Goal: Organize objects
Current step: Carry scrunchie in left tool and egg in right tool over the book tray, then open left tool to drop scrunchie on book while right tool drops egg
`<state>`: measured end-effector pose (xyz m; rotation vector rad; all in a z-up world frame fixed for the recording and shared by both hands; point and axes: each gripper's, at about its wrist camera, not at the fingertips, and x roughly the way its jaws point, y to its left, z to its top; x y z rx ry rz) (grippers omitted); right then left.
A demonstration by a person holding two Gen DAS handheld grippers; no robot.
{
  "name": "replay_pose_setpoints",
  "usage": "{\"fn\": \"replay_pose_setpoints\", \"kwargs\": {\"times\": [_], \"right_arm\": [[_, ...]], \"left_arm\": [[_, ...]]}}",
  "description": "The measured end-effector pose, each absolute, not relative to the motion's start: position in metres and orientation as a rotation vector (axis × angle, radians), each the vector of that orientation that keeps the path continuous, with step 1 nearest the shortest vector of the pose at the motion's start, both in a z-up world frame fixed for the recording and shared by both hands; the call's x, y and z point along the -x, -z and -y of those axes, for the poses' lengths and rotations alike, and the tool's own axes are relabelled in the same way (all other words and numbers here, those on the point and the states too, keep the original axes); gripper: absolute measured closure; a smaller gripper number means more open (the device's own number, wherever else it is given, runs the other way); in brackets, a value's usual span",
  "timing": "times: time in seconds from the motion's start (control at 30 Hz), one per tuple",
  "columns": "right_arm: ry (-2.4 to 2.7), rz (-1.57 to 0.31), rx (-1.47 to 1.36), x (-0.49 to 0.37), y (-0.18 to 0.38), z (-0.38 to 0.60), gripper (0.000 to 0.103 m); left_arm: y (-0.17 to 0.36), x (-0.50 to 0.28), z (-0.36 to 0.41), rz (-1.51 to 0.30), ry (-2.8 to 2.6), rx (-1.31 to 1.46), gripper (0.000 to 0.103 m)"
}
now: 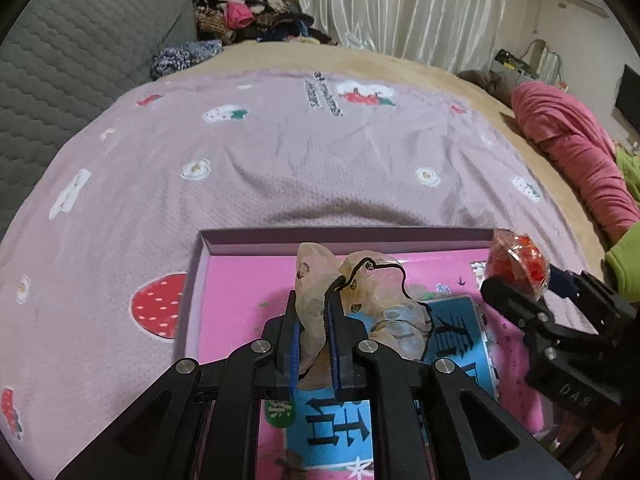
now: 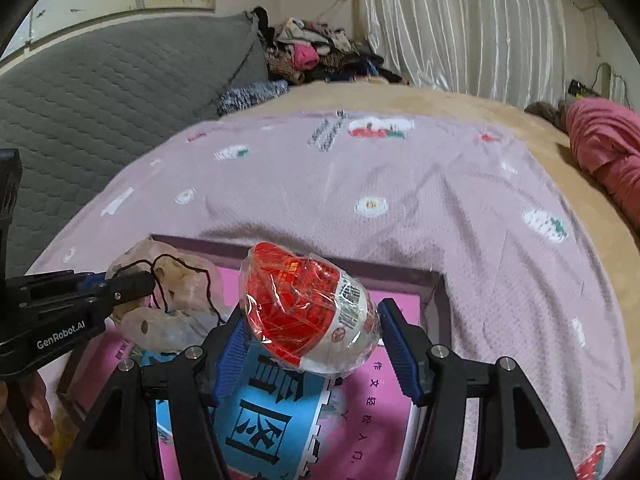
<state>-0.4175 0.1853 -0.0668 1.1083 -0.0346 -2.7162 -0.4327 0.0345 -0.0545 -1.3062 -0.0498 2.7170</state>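
Observation:
My left gripper (image 1: 314,320) is shut on a crumpled translucent pouch with a black drawstring (image 1: 360,300), held over an open purple box (image 1: 280,236) with a pink and blue book inside. The pouch also shows in the right wrist view (image 2: 176,292). My right gripper (image 2: 312,332) is shut on a red and white egg-shaped toy wrapped in clear plastic (image 2: 308,304), held above the box (image 2: 436,288) near its right side. The egg and right gripper show at the right of the left wrist view (image 1: 516,264).
The box lies on a lilac strawberry-print blanket (image 1: 300,160) on a bed. A grey quilted headboard (image 1: 60,60) stands at left, a clothes pile (image 1: 244,12) at the back, pink bedding (image 1: 572,148) at right, and curtains (image 1: 400,4) behind.

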Motion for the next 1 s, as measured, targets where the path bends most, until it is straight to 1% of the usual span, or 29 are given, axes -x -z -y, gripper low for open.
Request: {"fn": "replay_pose_setpoints", "kwargs": {"times": [0.1, 0.2, 0.33, 0.4, 0.47, 0.53, 0.57, 0.6, 0.63, 0.67, 0.7, 0.73, 0.77, 0.87, 1.0], "right_arm": [[2.701, 0.032, -1.163, 0.423, 0.076, -0.186, 0.040], [2.700, 0.027, -1.218, 0.429, 0.086, -0.188, 0.040], [2.696, 0.071, -1.229, 0.431, 0.088, -0.194, 0.039], [2.691, 0.075, -1.234, 0.431, 0.089, -0.194, 0.039], [2.692, 0.080, -1.243, 0.431, 0.089, -0.195, 0.039], [2.699, 0.093, -1.241, 0.432, 0.088, -0.196, 0.038], [2.700, 0.096, -1.237, 0.432, 0.087, -0.197, 0.038], [2.703, 0.104, -1.228, 0.431, 0.087, -0.198, 0.037], [2.707, 0.111, -1.230, 0.431, 0.086, -0.198, 0.033], [2.709, 0.114, -1.231, 0.430, 0.085, -0.199, 0.032], [2.710, 0.118, -1.226, 0.429, 0.084, -0.199, 0.030], [2.712, 0.123, -1.225, 0.428, 0.082, -0.200, 0.028], [2.715, 0.132, -1.219, 0.427, 0.080, -0.200, 0.027], [2.724, 0.148, -1.186, 0.423, 0.071, -0.201, 0.024], [2.746, 0.163, -1.123, 0.413, 0.054, -0.202, 0.018]], "left_arm": [[0.059, 0.440, -0.041, 0.018, -2.723, 1.323, 0.089], [0.062, 0.441, -0.047, -0.084, -2.753, 1.318, 0.086], [0.067, 0.444, -0.042, -0.044, -2.738, 1.359, 0.084], [0.066, 0.443, -0.042, -0.049, -2.743, 1.353, 0.080], [0.066, 0.444, -0.042, -0.056, -2.738, 1.370, 0.068], [0.067, 0.443, -0.042, -0.059, -2.730, 1.378, 0.060], [0.067, 0.443, -0.041, -0.060, -2.729, 1.383, 0.058], [0.067, 0.442, -0.041, -0.057, -2.729, 1.385, 0.058], [0.065, 0.442, -0.040, -0.049, -2.729, 1.382, 0.054], [0.064, 0.441, -0.039, -0.041, -2.732, 1.379, 0.047], [0.061, 0.440, -0.037, -0.029, -2.735, 1.371, 0.044], [0.059, 0.438, -0.036, -0.016, -2.732, 1.365, 0.037], [0.056, 0.437, -0.035, -0.006, -2.730, 1.362, 0.033], [0.049, 0.430, -0.033, -0.002, -2.727, 1.358, 0.027], [0.034, 0.415, -0.028, -0.015, -2.747, 1.326, 0.023]]}}
